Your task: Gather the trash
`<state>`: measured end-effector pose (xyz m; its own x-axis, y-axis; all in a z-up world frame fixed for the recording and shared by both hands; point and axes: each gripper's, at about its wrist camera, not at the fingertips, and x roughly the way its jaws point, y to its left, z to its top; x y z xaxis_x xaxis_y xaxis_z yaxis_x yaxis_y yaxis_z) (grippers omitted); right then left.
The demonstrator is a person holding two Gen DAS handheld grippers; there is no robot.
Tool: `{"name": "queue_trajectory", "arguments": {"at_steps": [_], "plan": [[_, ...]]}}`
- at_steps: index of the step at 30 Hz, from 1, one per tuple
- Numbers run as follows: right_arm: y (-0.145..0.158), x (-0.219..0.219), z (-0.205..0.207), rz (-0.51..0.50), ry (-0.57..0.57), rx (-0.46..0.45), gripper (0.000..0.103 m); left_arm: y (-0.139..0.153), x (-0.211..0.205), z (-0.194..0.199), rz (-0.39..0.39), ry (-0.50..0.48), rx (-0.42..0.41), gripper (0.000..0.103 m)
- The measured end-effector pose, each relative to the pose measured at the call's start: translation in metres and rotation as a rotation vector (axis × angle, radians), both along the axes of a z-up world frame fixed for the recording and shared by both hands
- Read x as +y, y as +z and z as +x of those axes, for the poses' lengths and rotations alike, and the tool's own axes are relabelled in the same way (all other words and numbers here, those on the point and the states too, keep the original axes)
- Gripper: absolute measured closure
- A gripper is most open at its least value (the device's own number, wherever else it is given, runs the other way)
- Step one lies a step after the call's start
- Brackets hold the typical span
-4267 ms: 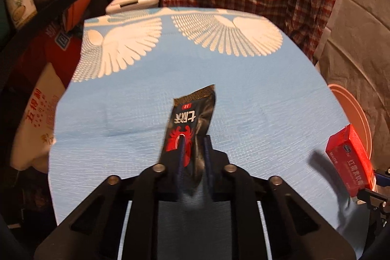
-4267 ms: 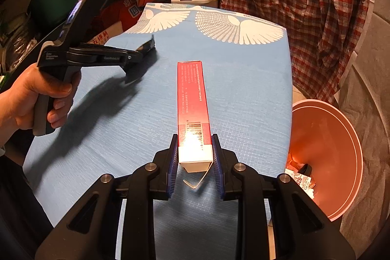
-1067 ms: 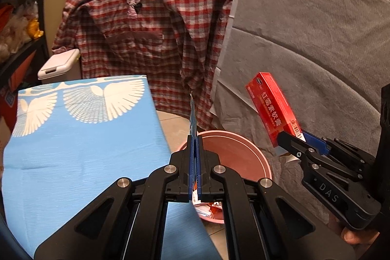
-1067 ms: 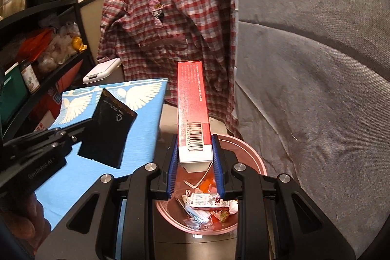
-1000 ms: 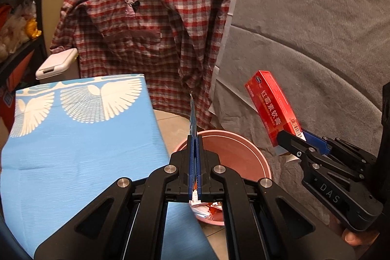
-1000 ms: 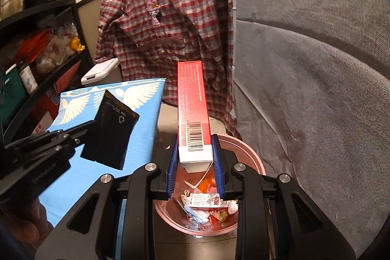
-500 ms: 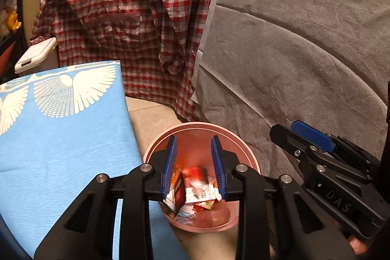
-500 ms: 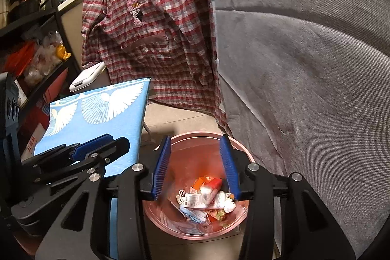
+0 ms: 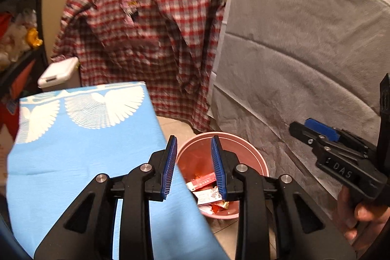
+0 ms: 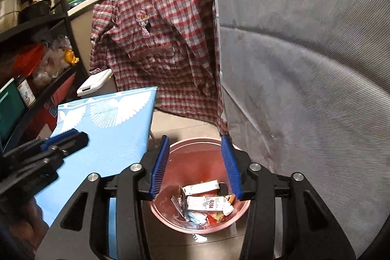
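A pink bin (image 9: 246,150) stands on the floor beside the blue-clothed table (image 9: 85,150). My left gripper (image 9: 193,140) hangs above the bin, open, with nothing between its blue pads. My right gripper (image 10: 195,138) is over the same bin (image 10: 195,167); its jaws are opening and the gap is bare. Down in the bin lie a red box (image 9: 204,182), a white-ended carton (image 10: 199,187) and several wrappers (image 10: 207,204). The left wrist view also catches the right gripper (image 9: 314,128) at the right, held by a hand (image 9: 360,216). The left gripper (image 10: 70,138) shows at the left of the right wrist view.
A red plaid shirt (image 9: 146,28) hangs behind the bin. Grey fabric (image 9: 304,52) covers the right side. A white lidded container (image 9: 58,72) sits past the table's far end (image 10: 109,133). Dark shelves with food packs (image 10: 43,65) line the left.
Both grippers opened: the left let go of the black wrapper, the right of the red box. Both items dropped out of the jaws, and the red box now lies in the bin.
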<state>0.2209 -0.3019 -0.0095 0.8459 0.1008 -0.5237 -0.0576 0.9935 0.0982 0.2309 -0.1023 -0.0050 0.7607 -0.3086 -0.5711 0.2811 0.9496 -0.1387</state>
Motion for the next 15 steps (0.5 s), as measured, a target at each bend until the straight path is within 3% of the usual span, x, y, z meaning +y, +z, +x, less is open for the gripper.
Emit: {"name": "queue_trajectory", "arguments": {"at_steps": [4, 7, 11, 15], "plan": [[0.019, -0.002, -0.036, -0.013, -0.007, -0.059, 0.040, 0.016, 0.018, -0.029, 0.001, 0.045, -0.035, 0.055], [0.025, -0.004, -0.064, -0.001, -0.012, -0.081, 0.030, 0.022, 0.034, -0.054, -0.018, 0.082, -0.049, 0.052], [0.032, 0.000, -0.104, -0.057, -0.031, -0.134, 0.014, 0.026, 0.053, -0.095, -0.036, 0.124, -0.087, 0.039], [0.036, 0.000, -0.137, -0.069, -0.046, -0.156, 0.007, 0.022, 0.060, -0.131, -0.042, 0.164, -0.099, 0.033]]}}
